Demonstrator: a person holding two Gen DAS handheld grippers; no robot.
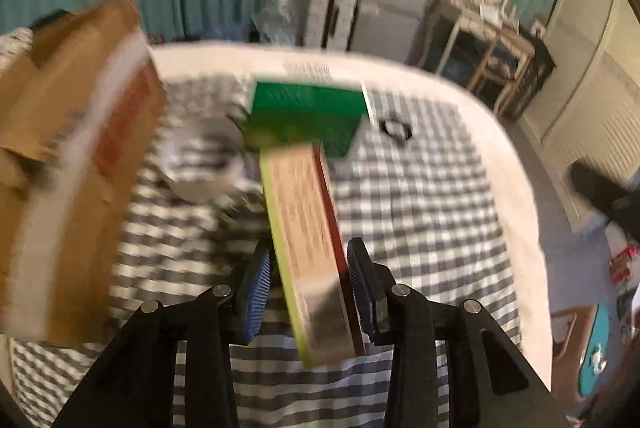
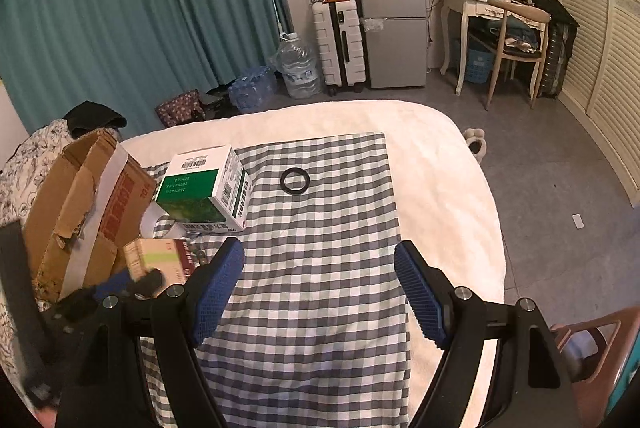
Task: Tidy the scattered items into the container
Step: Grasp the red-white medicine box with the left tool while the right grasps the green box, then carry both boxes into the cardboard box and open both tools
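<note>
My left gripper (image 1: 310, 246) is shut on a flat tan box with a yellow-green edge and a red side (image 1: 308, 248), which it holds tilted above the checked cloth (image 1: 420, 208). The same box (image 2: 160, 256) shows in the right wrist view beside the open cardboard container (image 2: 80, 196), which is blurred in the left wrist view (image 1: 72, 148). A green and white carton (image 2: 204, 188) lies beyond it, with a white roll (image 1: 200, 160) to its left. A black ring (image 2: 295, 181) lies alone on the cloth. My right gripper (image 2: 319, 245) is open over the cloth, with nothing between its fingers.
The cloth lies on a white bed (image 2: 440, 168) whose rounded edge drops to the floor on the right. Patterned fabric (image 2: 24, 168) lies behind the container. A suitcase (image 2: 340, 40), a small fridge (image 2: 396, 28), a water bottle (image 2: 298, 64) and a dressing table with a chair (image 2: 516, 36) stand beyond.
</note>
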